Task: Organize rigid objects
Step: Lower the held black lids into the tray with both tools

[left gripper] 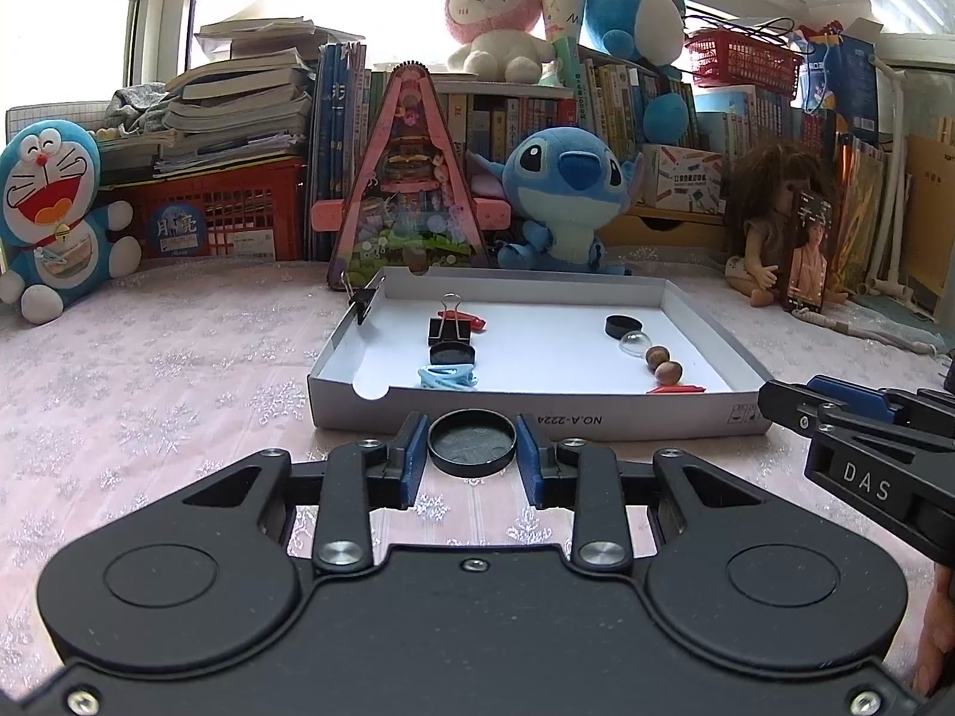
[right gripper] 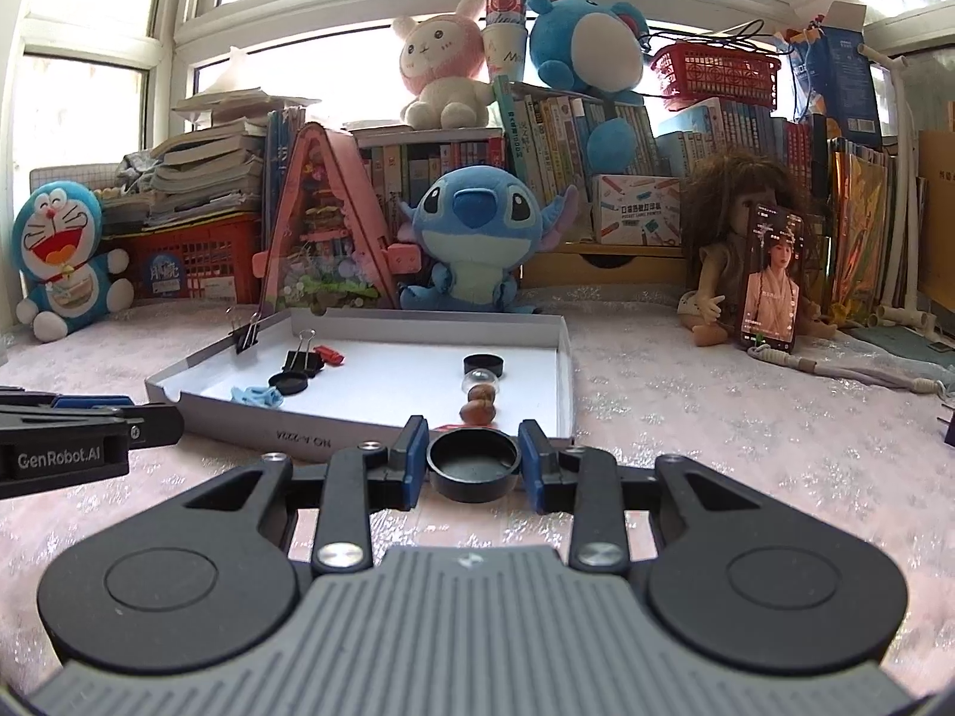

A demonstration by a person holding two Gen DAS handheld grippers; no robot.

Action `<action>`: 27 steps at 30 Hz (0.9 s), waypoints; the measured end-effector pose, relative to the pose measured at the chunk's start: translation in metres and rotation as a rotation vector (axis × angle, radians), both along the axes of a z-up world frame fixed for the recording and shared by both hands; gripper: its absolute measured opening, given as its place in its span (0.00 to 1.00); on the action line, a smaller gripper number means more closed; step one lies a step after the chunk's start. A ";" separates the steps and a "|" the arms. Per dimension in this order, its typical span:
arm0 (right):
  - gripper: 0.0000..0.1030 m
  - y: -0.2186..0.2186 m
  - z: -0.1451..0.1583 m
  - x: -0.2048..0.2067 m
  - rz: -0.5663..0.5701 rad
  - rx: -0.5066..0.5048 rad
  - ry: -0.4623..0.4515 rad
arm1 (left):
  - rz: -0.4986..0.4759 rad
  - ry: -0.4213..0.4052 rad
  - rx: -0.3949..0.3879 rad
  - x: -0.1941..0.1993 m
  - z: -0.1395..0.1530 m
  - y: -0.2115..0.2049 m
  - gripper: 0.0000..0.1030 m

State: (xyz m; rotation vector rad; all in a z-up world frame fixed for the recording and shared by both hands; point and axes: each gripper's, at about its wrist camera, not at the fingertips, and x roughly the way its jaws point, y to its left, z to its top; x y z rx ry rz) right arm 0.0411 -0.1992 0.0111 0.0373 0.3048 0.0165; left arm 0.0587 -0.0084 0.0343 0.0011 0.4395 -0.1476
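Round black cap (left gripper: pixel 472 442) — shallow, dark-rimmed — pinched between blue fingers (left gripper: pixel 410 465).

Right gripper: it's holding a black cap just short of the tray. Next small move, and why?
Probably ease the right gripper forward over the tray's near wall and release inside. The black cap sits clamped between its fingers, still outside the tray, while two like caps already lie in it.
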 end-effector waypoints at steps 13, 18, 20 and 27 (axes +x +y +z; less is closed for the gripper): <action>0.37 -0.003 0.006 0.015 -0.011 0.004 -0.002 | 0.004 -0.015 -0.009 0.019 0.010 -0.004 0.29; 0.37 -0.005 0.011 0.021 -0.013 0.007 -0.011 | 0.008 -0.028 -0.011 0.026 0.014 -0.005 0.29; 0.37 -0.006 0.013 0.024 -0.015 0.007 -0.013 | 0.014 -0.037 -0.013 0.029 0.018 -0.004 0.29; 0.37 -0.008 0.018 0.033 -0.022 0.001 -0.015 | 0.015 -0.060 -0.020 0.042 0.029 -0.003 0.29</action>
